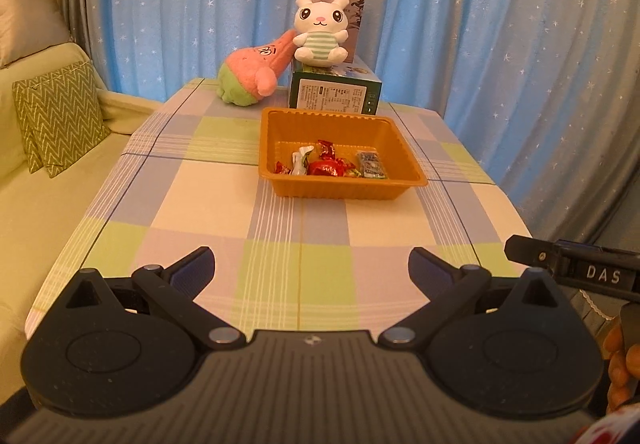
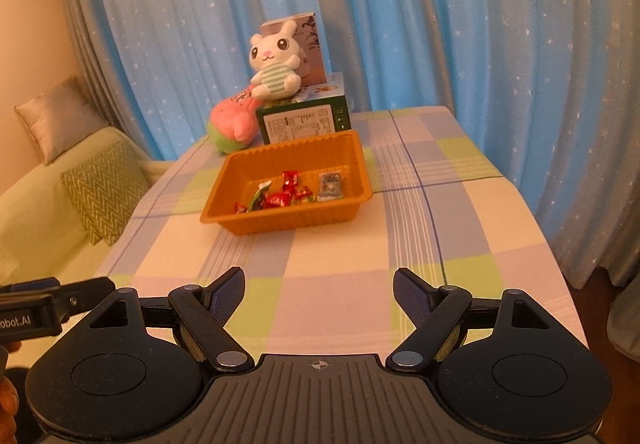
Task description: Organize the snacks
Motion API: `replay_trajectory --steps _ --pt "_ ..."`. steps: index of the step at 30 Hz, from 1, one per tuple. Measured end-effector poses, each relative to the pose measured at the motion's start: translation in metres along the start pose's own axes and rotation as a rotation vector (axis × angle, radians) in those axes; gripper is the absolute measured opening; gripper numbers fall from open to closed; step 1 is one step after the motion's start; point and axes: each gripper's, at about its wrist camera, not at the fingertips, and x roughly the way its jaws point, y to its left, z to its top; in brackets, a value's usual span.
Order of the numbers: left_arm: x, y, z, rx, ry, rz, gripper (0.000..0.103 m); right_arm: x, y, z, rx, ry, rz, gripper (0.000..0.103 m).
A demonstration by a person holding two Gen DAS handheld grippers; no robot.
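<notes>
Both grippers spread wide, empty: left gripper (image 1: 311,271), right gripper (image 2: 319,292) | wrapped candies (image 1: 330,163) inside orange tray (image 1: 280,148), mid-table | tray well ahead of both, neither clearly nearer

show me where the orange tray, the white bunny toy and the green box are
orange tray (image 1: 340,191), left wrist view, near wall.
white bunny toy (image 1: 320,46), left wrist view, striped belly.
green box (image 2: 302,124), right wrist view, label face.
</notes>
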Motion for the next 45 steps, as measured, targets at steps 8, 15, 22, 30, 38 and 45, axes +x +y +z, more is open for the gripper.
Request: replay_trajectory --steps 8,15,22,30,38,45 --pt "-0.022 -0.002 -0.009 -0.017 0.018 0.014 0.102 -0.03 0.013 -0.014 -0.035 -0.012 -0.012 0.081" --pt "-0.033 -0.003 -0.02 -0.002 0.021 0.013 0.102 -0.046 0.02 -0.028 -0.04 0.014 -0.026 0.081" --pt "-0.044 -0.009 -0.028 0.019 0.019 0.0 0.102 -0.063 0.021 -0.035 -0.027 0.024 -0.037 0.081" --pt "-0.055 -0.012 -0.032 0.034 0.014 -0.013 0.102 -0.076 0.029 -0.039 -0.062 0.015 -0.049 0.081" --pt "-0.067 -0.012 -0.036 0.056 0.004 0.008 0.102 -0.082 0.034 -0.043 -0.067 0.024 -0.042 0.081" --pt "-0.076 -0.011 -0.04 0.059 -0.005 0.018 0.102 -0.089 0.039 -0.047 -0.073 0.024 -0.034 0.081"
